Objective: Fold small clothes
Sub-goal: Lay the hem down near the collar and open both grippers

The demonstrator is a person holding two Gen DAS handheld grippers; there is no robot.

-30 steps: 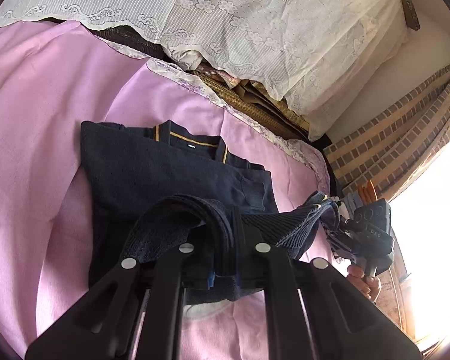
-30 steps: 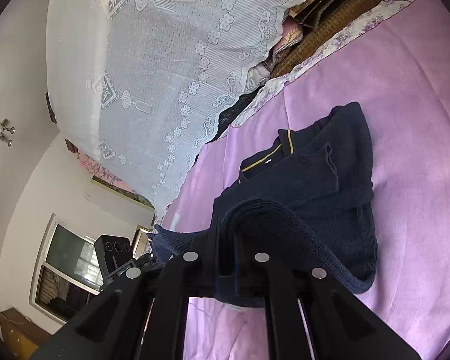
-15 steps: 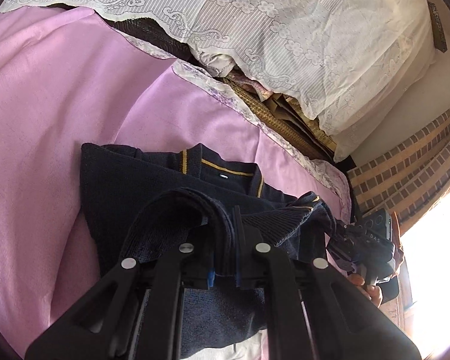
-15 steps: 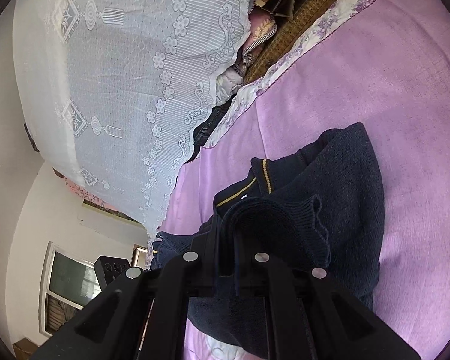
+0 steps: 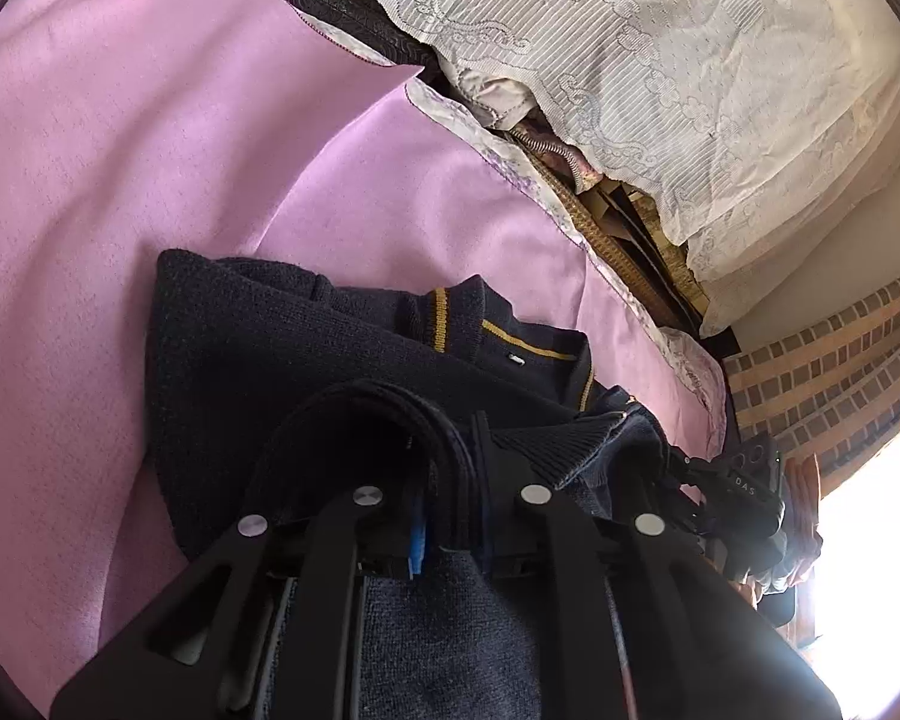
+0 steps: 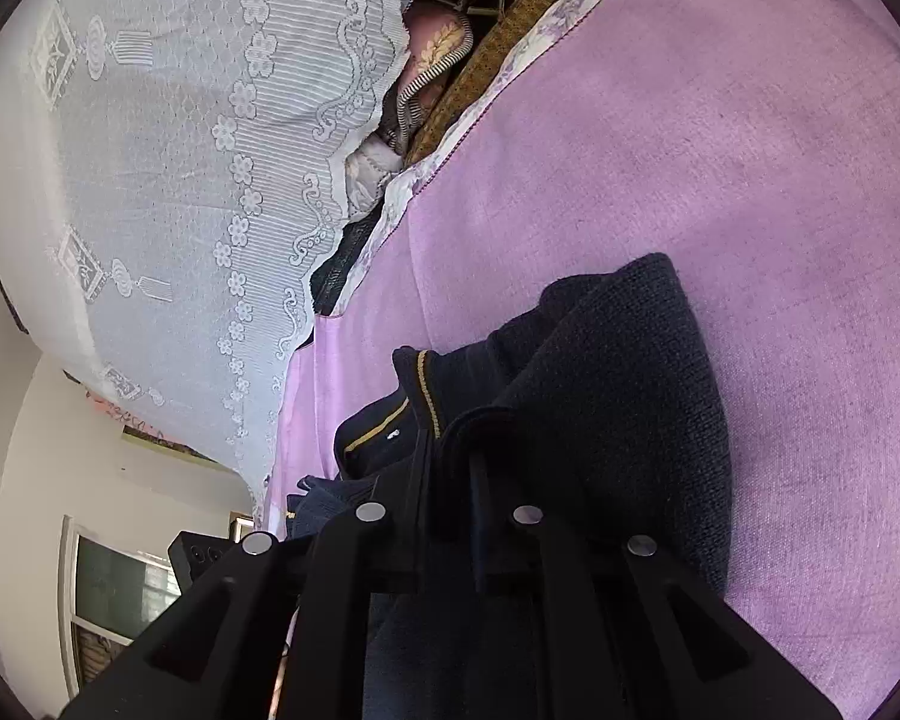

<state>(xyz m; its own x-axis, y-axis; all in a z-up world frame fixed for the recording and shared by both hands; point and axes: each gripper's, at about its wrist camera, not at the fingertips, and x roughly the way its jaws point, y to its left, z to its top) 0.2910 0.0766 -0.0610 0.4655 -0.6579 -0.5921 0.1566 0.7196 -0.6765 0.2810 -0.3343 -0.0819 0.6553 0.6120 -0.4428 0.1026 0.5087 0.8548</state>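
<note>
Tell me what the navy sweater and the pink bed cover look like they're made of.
Navy sweater: looks like knitted wool or acrylic, matte, with ribbed edges and visible knit grain. Pink bed cover: seems a thin woven cotton or blend, with fine weave texture and a faint sheen.

pink bed sheet (image 5: 150,180), navy sweater (image 5: 282,354) on it

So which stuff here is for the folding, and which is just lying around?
For the folding:
navy sweater
left gripper
right gripper
pink bedsheet

Just lying around:
lace cover
bedding stack
</note>
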